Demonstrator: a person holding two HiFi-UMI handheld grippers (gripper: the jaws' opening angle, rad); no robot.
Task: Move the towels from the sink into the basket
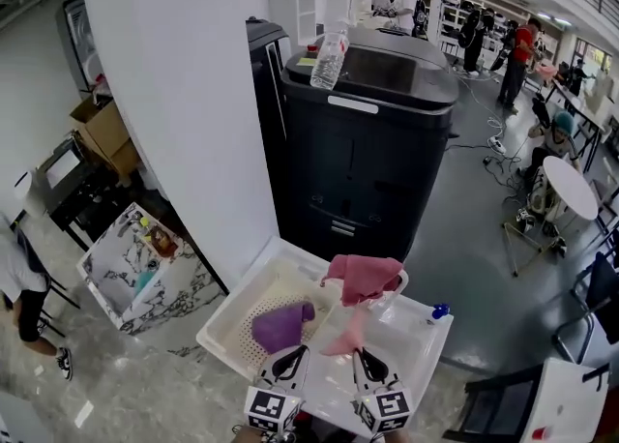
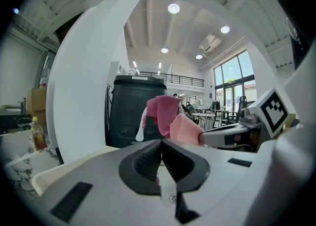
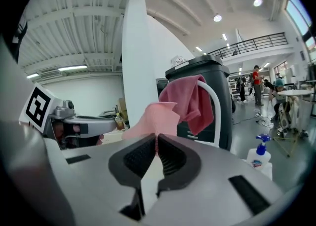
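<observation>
A light pink towel (image 1: 344, 335) hangs pinched at its top edge in the right gripper (image 1: 359, 354). In the right gripper view the jaws are pressed together on the cloth. It hangs over the white sink (image 1: 414, 339), just right of the basket, probably so it can be carried leftward and dropped in.

A purple towel (image 1: 280, 326) lies bunched in the cream perforated basket (image 1: 245, 309), which sits in the left part of the sink unit. That one appears to be delivered already.

A deeper pink towel (image 1: 364, 277) is draped over the arched white faucet (image 3: 216, 106), just behind the held towel. It hangs there untouched, and by my reading it is next to be moved.

The left gripper (image 1: 292, 358) is beside the right one, over the front edge of the sink. Its jaws are together and no towel is visibly caught in them. It seems to be waiting.

Counted: three towels, one in the basket, one in the grip and one on the faucet. There are two grippers, one basket, one sink and one faucet.

A blue-topped soap pump bottle (image 1: 437, 313) stands on the sink's right rim. Behind the sink is a tall black office copier (image 1: 372, 132) with a clear plastic bottle (image 1: 329, 58) on top. A broad white pillar (image 1: 184, 93) rises to the left.
</observation>
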